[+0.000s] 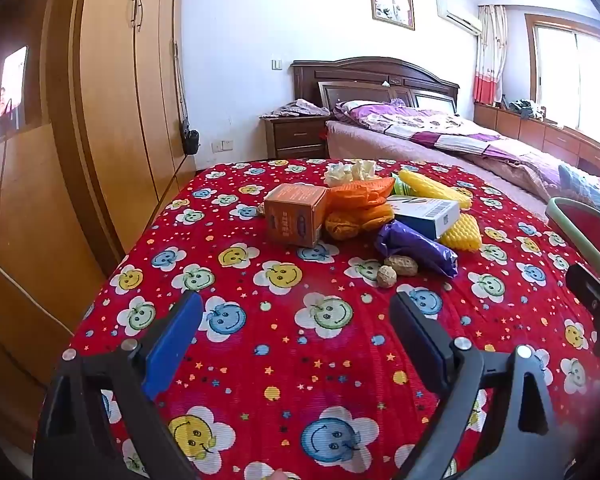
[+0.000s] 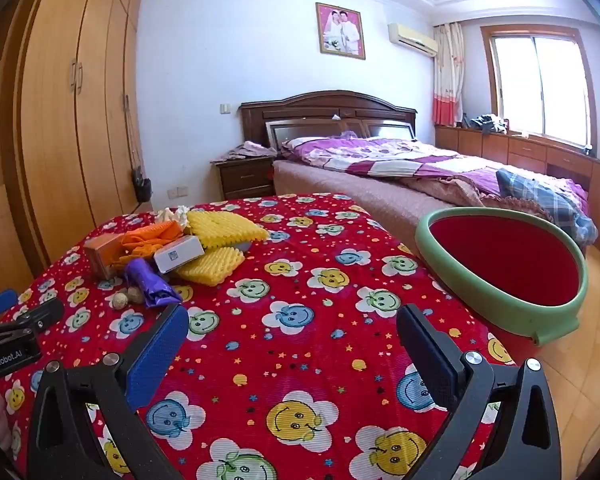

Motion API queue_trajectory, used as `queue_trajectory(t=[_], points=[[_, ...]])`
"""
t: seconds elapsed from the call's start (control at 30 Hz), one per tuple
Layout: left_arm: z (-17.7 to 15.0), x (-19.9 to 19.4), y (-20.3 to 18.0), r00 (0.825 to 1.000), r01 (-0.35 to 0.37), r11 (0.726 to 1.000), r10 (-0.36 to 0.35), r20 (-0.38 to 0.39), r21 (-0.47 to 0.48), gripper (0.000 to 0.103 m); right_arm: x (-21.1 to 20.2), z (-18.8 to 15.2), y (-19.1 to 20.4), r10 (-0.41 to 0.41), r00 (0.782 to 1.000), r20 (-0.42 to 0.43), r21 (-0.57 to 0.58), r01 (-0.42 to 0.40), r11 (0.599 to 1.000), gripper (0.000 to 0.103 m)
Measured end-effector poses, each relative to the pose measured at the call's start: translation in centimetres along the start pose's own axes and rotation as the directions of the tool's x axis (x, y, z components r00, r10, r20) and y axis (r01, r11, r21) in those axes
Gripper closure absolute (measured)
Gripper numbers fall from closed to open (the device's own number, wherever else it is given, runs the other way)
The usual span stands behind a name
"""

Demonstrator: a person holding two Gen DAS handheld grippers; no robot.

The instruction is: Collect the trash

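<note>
A pile of trash lies on the red smiley-face tablecloth [image 1: 300,344]: an orange box [image 1: 294,214], orange netting [image 1: 360,208], yellow foam sleeves [image 1: 462,232], a white box [image 1: 428,210], a purple wrapper [image 1: 416,248], two walnuts [image 1: 396,270] and crumpled tissue [image 1: 350,172]. The pile also shows in the right wrist view [image 2: 180,256]. My left gripper [image 1: 296,312] is open and empty, short of the pile. My right gripper [image 2: 292,328] is open and empty over the cloth. A red bin with a green rim [image 2: 504,256] stands at the table's right edge.
A wooden wardrobe [image 1: 112,92] stands to the left. A bed [image 2: 400,164] with purple bedding and a nightstand [image 2: 244,178] lie beyond the table. The left gripper's body [image 2: 12,332] shows at the left of the right wrist view.
</note>
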State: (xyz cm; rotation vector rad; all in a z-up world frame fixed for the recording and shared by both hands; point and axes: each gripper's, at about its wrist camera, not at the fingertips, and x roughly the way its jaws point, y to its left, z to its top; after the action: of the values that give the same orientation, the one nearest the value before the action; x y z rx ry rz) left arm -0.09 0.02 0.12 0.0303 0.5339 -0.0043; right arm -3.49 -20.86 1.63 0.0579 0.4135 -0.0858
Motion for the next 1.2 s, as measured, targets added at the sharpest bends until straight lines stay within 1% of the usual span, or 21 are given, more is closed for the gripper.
queue_trajectory(t=[0.37, 0.6, 0.83, 1.2], points=[[-0.02, -0.01, 0.0, 1.0, 0.0, 1.0, 0.0, 0.002, -0.001, 0.009, 0.02, -0.03, 0.02, -0.001, 1.0, 0.001, -0.003, 0.001, 1.0, 0.0], [0.62, -0.52, 0.02, 1.0, 0.003, 1.0, -0.003, 0.004, -0.005, 0.009, 0.08, 0.09, 0.23, -0.006, 1.0, -0.002, -0.008, 0.006, 1.0, 0.0], [0.44, -0.49, 0.34, 1.0, 0.008, 1.0, -0.008, 0.008, -0.008, 0.009, 0.21, -0.14, 0.33, -0.02, 1.0, -0.011, -0.029, 0.019, 0.999, 0.0], [0.29, -0.18, 0.56, 1.0, 0.012, 1.0, -0.012, 0.006, -0.022, 0.009, 0.12, -0.12, 0.23, -0.013, 1.0, -0.011, -0.035, 0.013, 0.999, 0.0]])
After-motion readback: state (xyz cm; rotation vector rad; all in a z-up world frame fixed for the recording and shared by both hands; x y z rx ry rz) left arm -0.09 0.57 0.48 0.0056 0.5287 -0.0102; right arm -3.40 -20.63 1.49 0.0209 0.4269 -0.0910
